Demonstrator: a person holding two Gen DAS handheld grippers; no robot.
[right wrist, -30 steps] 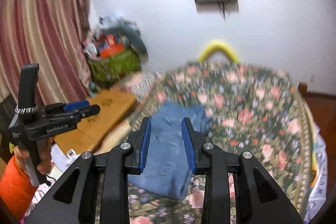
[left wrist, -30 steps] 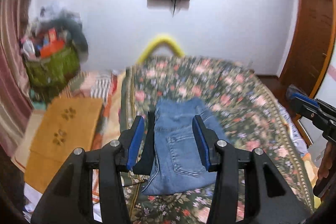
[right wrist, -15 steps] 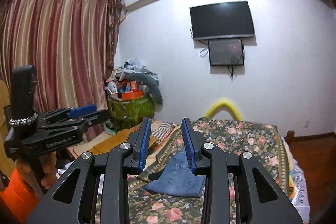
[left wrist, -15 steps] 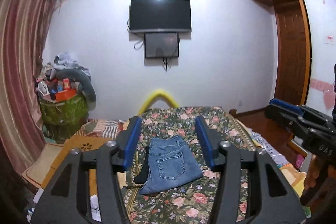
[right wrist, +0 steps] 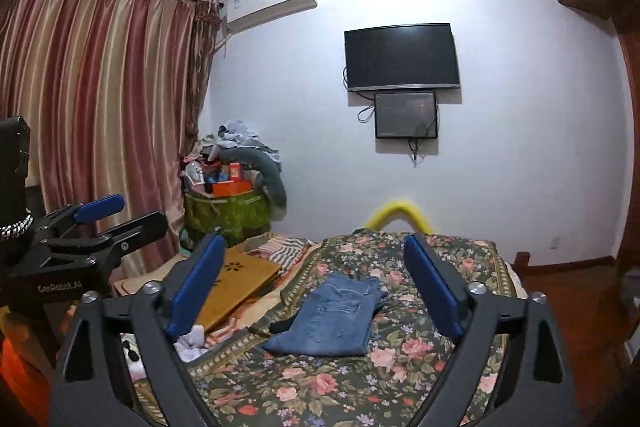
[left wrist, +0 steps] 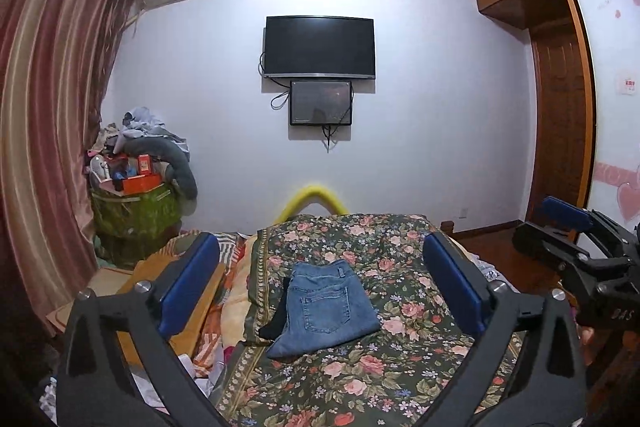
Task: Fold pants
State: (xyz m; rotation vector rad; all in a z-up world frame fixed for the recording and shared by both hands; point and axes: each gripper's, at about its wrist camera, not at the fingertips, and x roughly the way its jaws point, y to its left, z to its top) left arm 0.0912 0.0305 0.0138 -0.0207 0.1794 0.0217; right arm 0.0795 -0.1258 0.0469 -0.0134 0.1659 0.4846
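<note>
Jeans (left wrist: pixel 325 307) lie folded on the floral bedspread (left wrist: pixel 400 355). My left gripper (left wrist: pixel 326 291) and right gripper (right wrist: pixel 316 291) are opening wide, both empty, well clear. Risk, as I judge it: loose denim slumps, top layer sliding askew.

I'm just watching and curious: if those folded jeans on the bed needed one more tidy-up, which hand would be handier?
Probably left, marginally. The left gripper faces the jeans squarely, framed between its opening, empty jaws. The right gripper sees them skewed.
</note>
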